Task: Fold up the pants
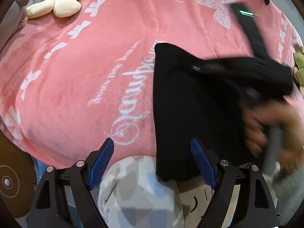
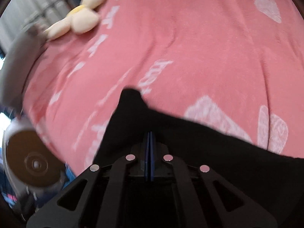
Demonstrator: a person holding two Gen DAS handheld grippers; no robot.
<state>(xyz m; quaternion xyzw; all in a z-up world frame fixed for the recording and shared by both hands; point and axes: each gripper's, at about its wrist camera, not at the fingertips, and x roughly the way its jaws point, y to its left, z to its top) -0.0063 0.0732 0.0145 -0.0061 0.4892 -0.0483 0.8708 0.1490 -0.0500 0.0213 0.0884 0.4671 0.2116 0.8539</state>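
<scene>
On pink blanket: cursive script, illegible.

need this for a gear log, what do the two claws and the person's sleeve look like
Both claws are matte black frames with silver round bolt heads and ribbed blue pads: left claw, right claw. The right one's body carries a green light strip and a grey handle. The sleeve is light grey.

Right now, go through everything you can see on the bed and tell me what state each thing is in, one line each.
Pants: black, partly folded, one edge lifted off the blanket.
Right tool: shut on the pants, blurred.
Left tool: open, nothing between its pads, beside the pants.
Blanket: pink, spread over the bed, slightly wrinkled.
Plush toy: cream, lying at the far edge, untouched.
</scene>
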